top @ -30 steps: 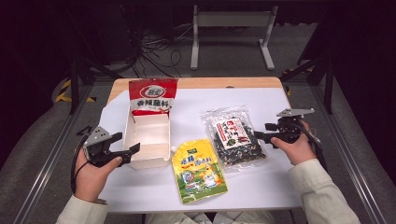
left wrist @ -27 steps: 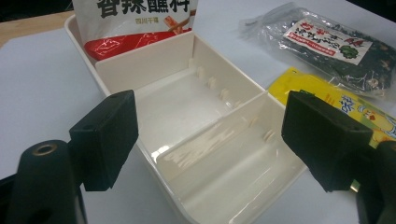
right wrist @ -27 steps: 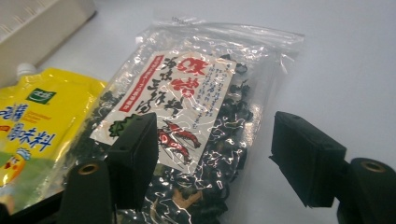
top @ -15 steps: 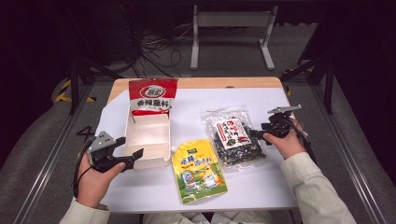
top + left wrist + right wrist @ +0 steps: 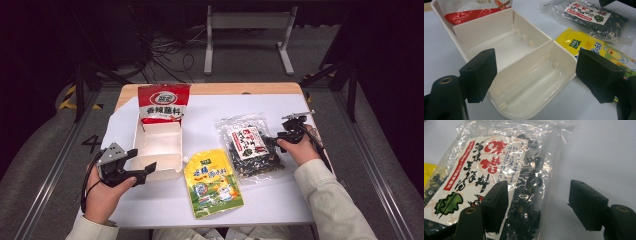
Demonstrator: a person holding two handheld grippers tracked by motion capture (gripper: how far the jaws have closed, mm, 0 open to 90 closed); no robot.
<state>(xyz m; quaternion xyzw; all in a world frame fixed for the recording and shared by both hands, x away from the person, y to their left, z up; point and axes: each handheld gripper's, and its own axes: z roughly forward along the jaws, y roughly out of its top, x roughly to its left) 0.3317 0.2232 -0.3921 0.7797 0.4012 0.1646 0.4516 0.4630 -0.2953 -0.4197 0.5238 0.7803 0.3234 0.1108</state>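
Seaweed bag [image 5: 250,147] lay flat on the white table [image 5: 300,200], right of the middle of the high view. It was a clear bag full of dark bits, with a white label and red writing. The right claw [image 5: 275,141] sat at the bag's right edge, held by the right hand [image 5: 300,150]. In the right gripper view, the bag [image 5: 499,177] filled the upper left of the frame. The claw's 2 black jaws stood wide apart, 1 over the bag's dark lower part and 1 over bare table at the right. The bag's right edge lay between them. The pads did not press on it, so the claw held nothing.

The left claw [image 5: 145,167] was at the lower left of the high view, just at the near end of the white tray [image 5: 172,172]. Its jaws were wide apart too and gripped nothing. In the left gripper view, the tray [image 5: 554,47] lay between and past the 2 jaws. A red bag [image 5: 163,102] lay over the tray's far end. A yellow pouch [image 5: 212,182] lay between the tray and the seaweed bag, low in the middle.
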